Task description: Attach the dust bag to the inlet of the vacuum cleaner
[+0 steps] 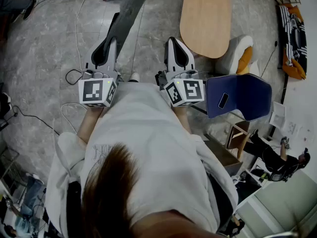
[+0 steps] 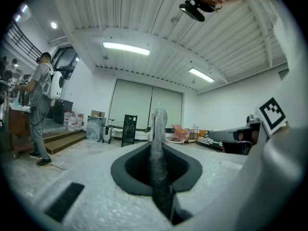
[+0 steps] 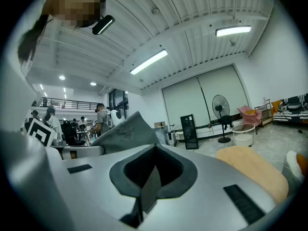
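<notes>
A flat dark grey dust bag [image 1: 126,14] sticks out forward over the floor from my left gripper [image 1: 112,41], which is shut on its near end. In the left gripper view the bag [image 2: 158,129] shows edge-on as a thin grey mesh strip pinched between the jaws of the left gripper [image 2: 157,150]. My right gripper [image 1: 173,41] is held level beside it, shut with nothing in it. In the right gripper view the shut jaws of the right gripper [image 3: 153,150] are bare, and the bag [image 3: 126,131] rises as a grey sheet to their left. No vacuum cleaner is in view.
An oval wooden table [image 1: 205,16] stands ahead on the right, with a white seat holding an orange cushion [image 1: 243,56] beside it. A blue chair [image 1: 242,95] with a phone on it is close at right. Cables [image 1: 74,76] lie on the floor. People stand far off [image 2: 38,109].
</notes>
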`<state>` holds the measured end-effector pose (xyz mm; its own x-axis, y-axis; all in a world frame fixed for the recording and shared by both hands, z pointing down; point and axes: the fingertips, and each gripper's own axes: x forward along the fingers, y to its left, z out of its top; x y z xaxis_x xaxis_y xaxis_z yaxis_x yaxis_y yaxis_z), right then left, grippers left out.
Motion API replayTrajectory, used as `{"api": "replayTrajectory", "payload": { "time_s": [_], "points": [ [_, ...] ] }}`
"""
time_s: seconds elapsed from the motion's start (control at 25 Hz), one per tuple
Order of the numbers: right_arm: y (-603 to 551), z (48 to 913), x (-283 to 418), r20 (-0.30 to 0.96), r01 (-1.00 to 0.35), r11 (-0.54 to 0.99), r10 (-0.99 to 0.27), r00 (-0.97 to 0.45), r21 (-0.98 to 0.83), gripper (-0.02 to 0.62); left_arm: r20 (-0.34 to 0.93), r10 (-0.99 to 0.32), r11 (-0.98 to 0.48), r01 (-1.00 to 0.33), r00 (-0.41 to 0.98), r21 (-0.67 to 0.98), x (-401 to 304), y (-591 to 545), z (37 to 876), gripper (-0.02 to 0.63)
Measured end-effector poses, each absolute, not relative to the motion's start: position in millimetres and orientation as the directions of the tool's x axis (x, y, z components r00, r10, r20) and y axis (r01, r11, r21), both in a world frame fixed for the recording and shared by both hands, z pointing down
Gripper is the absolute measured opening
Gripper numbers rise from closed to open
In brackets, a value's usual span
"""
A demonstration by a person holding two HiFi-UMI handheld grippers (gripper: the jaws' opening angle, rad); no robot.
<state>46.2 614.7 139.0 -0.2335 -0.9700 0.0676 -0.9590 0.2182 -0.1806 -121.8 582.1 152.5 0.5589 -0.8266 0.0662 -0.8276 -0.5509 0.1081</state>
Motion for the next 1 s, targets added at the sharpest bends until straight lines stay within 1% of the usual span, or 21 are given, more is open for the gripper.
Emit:
{"api": "replayTrajectory", "payload": {
  "time_s": [0.4,0.52,0.76,1.0],
  "points": [
    [633.4,146.3,62.5,0.066,-0.953,0.230,-0.967,-0.247,-0.197,-0.002,0.071,-0.840,-0.530,-0.842,0.538,0.101,-109.2,605.9,158.6,0.037],
    [638.2,148.7,64.8,0.073,-0.955,0.239,-0.964,-0.255,-0.173,-0.002,0.075,-0.841,-0.529,-0.843,0.536,0.094,-105.9,612.6,161.0,0.037],
    [643.0,137.3,62.7,0.008,-0.948,0.282,-0.958,-0.287,-0.150,0.000,0.090,-0.835,-0.539,-0.839,0.543,0.073,-102.6,617.1,162.1,0.037],
    [626.7,144.1,64.2,0.024,-0.946,0.268,-0.961,-0.277,-0.183,0.000,0.101,-0.831,-0.541,-0.837,0.547,0.080,-105.6,600.2,166.7,0.037]
  ]
}}
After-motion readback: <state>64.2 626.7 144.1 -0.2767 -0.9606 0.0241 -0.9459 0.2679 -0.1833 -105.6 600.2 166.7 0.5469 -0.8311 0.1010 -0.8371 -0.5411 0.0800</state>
